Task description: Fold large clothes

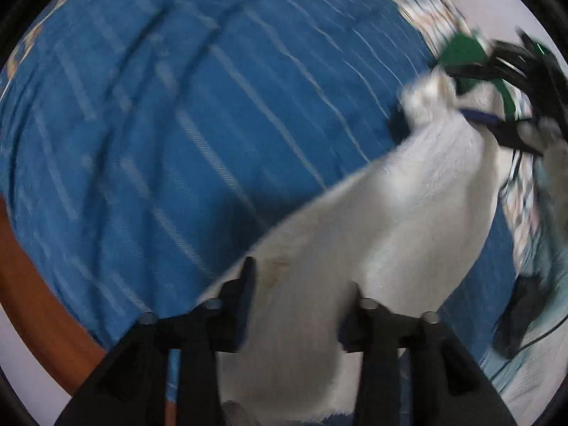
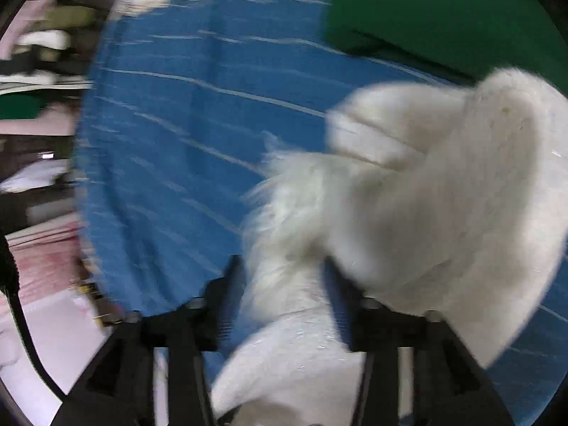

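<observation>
A white fleecy garment (image 1: 390,220) hangs stretched above a blue striped bedspread (image 1: 177,124). My left gripper (image 1: 301,284) has the cloth running between its fingers and holds one end. The other end runs up to my right gripper (image 1: 497,120), seen at the upper right of the left wrist view. In the right wrist view my right gripper (image 2: 284,273) holds a bunched, fringed part of the white garment (image 2: 443,195), which bulges to the right over the bedspread (image 2: 170,142). Both views are motion-blurred.
A green cloth (image 2: 443,10) lies at the upper right on the bed; it also shows in the left wrist view (image 1: 461,49). A wooden bed edge (image 1: 32,284) runs at lower left. Piled clothes and clutter (image 2: 46,35) sit beyond the bed's left side.
</observation>
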A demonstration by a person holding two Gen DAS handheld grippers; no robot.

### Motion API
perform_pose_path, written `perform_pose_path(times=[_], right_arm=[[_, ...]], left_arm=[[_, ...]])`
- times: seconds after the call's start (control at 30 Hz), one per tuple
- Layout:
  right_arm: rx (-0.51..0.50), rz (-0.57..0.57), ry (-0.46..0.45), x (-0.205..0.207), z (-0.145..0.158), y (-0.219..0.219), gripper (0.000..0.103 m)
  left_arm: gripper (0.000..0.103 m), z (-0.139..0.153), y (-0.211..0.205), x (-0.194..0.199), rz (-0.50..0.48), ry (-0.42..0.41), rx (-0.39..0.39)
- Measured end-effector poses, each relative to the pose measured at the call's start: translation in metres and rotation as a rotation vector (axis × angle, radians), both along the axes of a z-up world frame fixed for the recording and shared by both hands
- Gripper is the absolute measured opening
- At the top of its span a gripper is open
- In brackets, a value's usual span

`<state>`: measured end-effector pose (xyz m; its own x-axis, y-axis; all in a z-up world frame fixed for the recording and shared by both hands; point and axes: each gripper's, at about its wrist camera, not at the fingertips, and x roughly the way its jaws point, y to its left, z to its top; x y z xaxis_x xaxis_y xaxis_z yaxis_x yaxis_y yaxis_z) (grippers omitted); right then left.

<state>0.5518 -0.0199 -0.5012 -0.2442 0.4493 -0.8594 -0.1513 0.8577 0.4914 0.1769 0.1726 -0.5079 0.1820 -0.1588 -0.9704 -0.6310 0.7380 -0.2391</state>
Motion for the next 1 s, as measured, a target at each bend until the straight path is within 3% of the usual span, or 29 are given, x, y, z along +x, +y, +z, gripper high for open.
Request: perform_pose_path(times=[0.03,0.13,0.27,0.4,0.5,0.57,0.6,0.7,0.77,0.8,0.87,1.0], right_arm=[[0.051,-0.008,-0.027,-0.002,0.015,-0.007,0.064],[0.12,-0.071,-0.098,-0.002,0.048,-0.049,0.064],[0.01,-0.172,-0.207,0.006,0.06,-0.152,0.073],[-0.052,-0.269,-0.17,0.019,0.013,-0.237,0.074],[0.078,-0.279,-0.051,0.032,-0.048,-0.267,0.074],[0.127,-0.279,0.017,0.036,-0.096,-0.264,0.075],[0.201,-0.279,0.072,0.038,-0.121,-0.261,0.078],[0.348,-0.327,0.083,0.042,-0.142,-0.249,0.084],[0.43,-0.316,0.089,0.042,-0.143,-0.241,0.065],[0.434,-0.313,0.098,0.039,-0.142,-0.238,0.041],[0.439,-0.345,0.078,0.034,-0.135,-0.24,0.031],[0.451,-0.591,0.027,-0.005,-0.099,-0.291,0.006]], left_arm=[[0.05,0.005,0.005,-0.009,0.014,-0.011,0.018],[0.06,0.013,0.006,-0.027,0.028,0.0,0.075],[0.071,-0.006,-0.01,-0.025,0.021,0.025,0.078],[0.073,-0.062,-0.029,-0.014,0.023,0.106,0.124],[0.083,-0.083,-0.031,-0.017,0.055,0.093,0.129],[0.085,-0.085,-0.03,-0.018,0.054,0.089,0.129],[0.085,-0.085,-0.031,-0.018,0.046,0.089,0.132],[0.086,-0.084,-0.03,-0.016,0.023,0.093,0.14],[0.087,-0.083,-0.027,-0.011,-0.005,0.102,0.161],[0.087,-0.083,-0.028,-0.007,-0.016,0.106,0.175],[0.087,-0.08,-0.028,0.0,-0.035,0.113,0.207],[0.087,-0.06,-0.019,0.01,-0.024,0.101,0.267]])
